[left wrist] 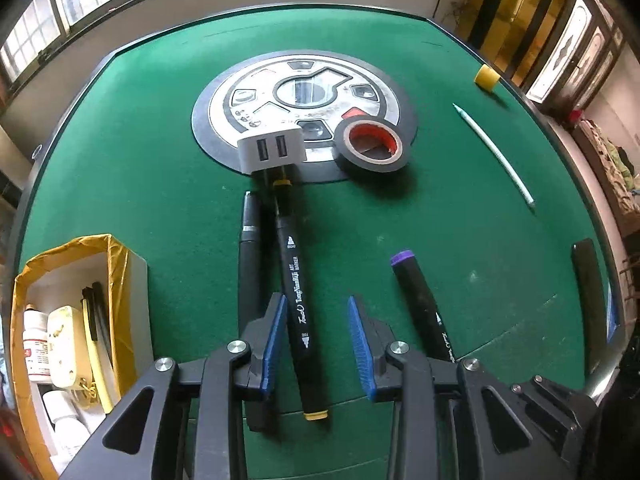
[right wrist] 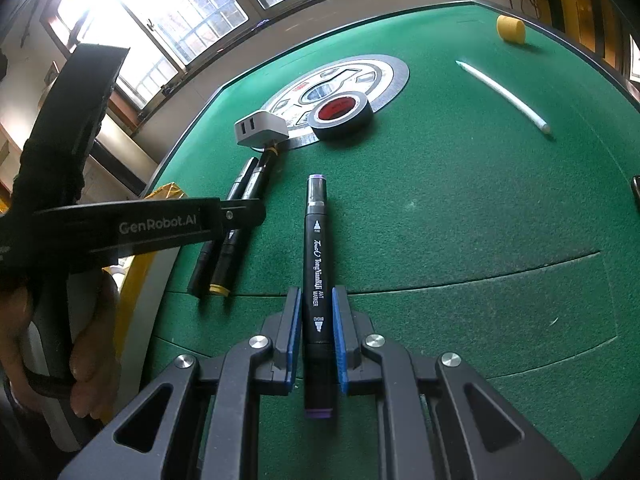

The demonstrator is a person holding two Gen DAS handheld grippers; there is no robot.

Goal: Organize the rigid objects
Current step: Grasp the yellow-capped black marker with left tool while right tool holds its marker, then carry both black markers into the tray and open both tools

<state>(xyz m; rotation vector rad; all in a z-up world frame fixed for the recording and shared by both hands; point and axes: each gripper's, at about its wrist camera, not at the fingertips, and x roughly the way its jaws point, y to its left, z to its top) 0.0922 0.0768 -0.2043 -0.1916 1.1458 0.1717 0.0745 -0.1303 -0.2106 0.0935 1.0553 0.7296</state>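
A black marker with yellow caps (left wrist: 298, 292) lies on the green felt table (left wrist: 460, 220), next to a plain black pen (left wrist: 250, 256). My left gripper (left wrist: 316, 299) straddles this marker with its jaws open. The left pad is close against the marker and a gap shows at the right pad. My right gripper (right wrist: 318, 290) is shut on a black marker with purple caps (right wrist: 318, 248), which points away from me. That purple marker (left wrist: 420, 304) also shows in the left wrist view. A hand (right wrist: 92, 360) holds the left gripper's body (right wrist: 148, 226).
A yellow-taped box (left wrist: 116, 248) holding a bottle and pens stands at the left. A white USB charger (left wrist: 272, 150) and a black tape roll (left wrist: 372, 144) rest on the round centre panel (left wrist: 224, 92). A white pen (left wrist: 494, 152) and a yellow cylinder (left wrist: 487, 77) lie far right.
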